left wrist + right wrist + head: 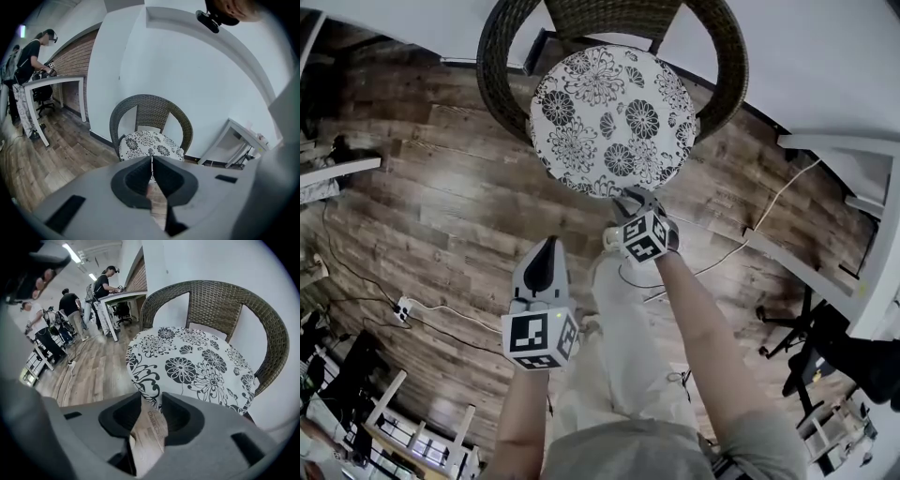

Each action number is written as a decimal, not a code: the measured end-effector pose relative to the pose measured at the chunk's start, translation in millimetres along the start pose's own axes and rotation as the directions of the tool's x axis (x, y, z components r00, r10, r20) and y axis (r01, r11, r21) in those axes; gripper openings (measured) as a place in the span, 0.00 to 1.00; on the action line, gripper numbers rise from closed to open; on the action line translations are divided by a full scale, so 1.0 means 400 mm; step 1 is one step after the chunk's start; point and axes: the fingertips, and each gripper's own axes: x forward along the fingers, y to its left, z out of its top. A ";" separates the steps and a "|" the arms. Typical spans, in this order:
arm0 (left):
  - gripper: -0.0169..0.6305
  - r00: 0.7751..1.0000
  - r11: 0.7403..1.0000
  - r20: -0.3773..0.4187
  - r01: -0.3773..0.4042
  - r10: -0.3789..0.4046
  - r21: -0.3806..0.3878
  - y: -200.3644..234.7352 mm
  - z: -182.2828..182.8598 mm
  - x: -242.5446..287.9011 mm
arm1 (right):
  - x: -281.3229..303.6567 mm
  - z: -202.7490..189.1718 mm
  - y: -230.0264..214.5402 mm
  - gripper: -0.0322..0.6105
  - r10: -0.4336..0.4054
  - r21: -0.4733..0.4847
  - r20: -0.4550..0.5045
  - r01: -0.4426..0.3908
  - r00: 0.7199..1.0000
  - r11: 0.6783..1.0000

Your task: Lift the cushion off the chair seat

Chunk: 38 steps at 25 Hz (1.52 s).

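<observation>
Biting deep before lifting matters, we judge: our right gripper (632,198) stands wide around the front edge and label (149,432) of the floral cushion (614,117), which lies on the wicker chair (492,75); our left gripper (546,251) is closed, empty.

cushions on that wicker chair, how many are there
1. The floral cushion lies on the seat of the wicker chair, its front edge between the right gripper's open jaws. No other shows; anything under it is hidden.
</observation>
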 end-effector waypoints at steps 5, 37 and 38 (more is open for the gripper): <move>0.04 1.000 1.000 -0.001 0.010 -0.010 -0.003 -0.015 -0.004 0.003 | 0.004 -0.004 -0.003 0.23 -0.034 -0.042 -0.013 0.033 0.999 0.999; 0.04 0.988 0.995 0.138 0.065 -0.074 0.071 -0.110 0.105 -0.383 | -0.399 0.147 0.092 0.06 -0.172 0.091 0.101 0.163 0.980 0.982; 0.04 0.987 0.995 0.143 0.064 -0.074 0.074 -0.116 0.106 -0.403 | -0.422 0.152 0.098 0.06 -0.179 0.095 0.111 0.169 0.978 0.981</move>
